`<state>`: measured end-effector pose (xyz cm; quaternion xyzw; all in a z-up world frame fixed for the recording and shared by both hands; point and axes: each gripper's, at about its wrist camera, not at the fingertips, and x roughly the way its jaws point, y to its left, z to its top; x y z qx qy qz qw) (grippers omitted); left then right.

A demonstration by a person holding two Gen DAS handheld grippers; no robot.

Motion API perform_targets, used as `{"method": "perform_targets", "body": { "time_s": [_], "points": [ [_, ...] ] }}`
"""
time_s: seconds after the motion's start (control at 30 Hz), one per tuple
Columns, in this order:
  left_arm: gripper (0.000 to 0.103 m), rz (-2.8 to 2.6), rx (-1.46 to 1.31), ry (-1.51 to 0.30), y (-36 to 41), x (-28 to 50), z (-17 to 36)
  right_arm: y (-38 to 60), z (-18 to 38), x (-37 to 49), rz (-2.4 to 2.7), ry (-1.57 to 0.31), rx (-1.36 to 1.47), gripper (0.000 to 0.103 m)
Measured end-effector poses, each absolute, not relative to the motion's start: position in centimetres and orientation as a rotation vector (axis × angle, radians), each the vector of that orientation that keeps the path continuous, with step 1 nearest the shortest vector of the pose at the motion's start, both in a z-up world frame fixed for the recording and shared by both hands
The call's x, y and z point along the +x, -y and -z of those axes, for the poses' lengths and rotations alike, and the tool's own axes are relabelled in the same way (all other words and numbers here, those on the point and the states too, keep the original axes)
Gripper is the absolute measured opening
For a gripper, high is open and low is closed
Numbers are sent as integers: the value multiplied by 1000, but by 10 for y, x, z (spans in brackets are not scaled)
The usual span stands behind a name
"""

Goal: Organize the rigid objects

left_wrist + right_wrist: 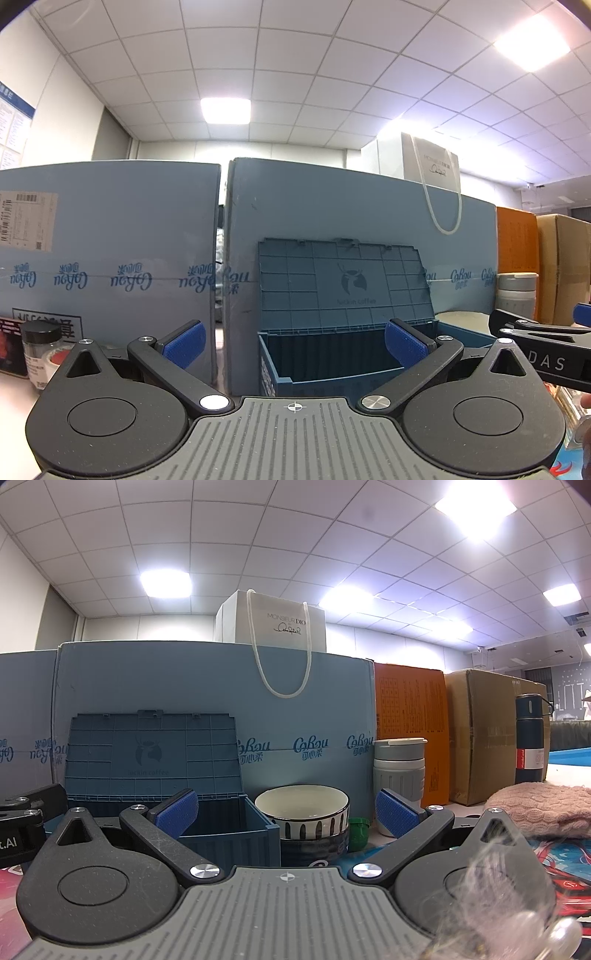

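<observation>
A dark blue plastic crate [325,384] [236,834] stands on the table with its lid [343,284] [151,753] tipped up against the boxes behind. My left gripper [293,345] is open in front of the crate, holding nothing. My right gripper [286,814] is open too, level with a white striped bowl [303,808] stacked on a dark bowl [314,845]. A small green cap [358,832] and a grey-white tumbler [399,771] stand right of the bowls. A black-lidded jar [40,350] sits at the far left.
Tall blue cardboard boxes [110,236] [325,709] wall the back, with a white paper bag [273,624] on top. An orange box [410,731], a brown carton [487,731] and a dark flask [530,738] stand to the right. A pink knitted item [543,808] lies at the right.
</observation>
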<state>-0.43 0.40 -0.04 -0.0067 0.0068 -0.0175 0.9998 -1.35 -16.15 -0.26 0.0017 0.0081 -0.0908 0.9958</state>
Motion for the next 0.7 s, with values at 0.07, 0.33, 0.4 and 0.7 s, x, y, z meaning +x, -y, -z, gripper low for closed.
{"method": "perform_targets", "body": {
  "time_s": [0.07, 0.33, 0.4, 0.7],
  "points": [
    [103, 31, -14, -14, -4, -4, 0, 161, 3, -13, 182, -16, 3, 103],
    [103, 20, -9, -16, -4, -3, 0, 162, 3, -14, 182, -17, 2, 103],
    [103, 20, -10, -16, -4, -3, 0, 162, 3, -14, 182, -17, 2, 103],
    [103, 19, -17, -20, -5, -4, 1, 162, 3, -14, 182, -18, 0, 103]
  ]
}}
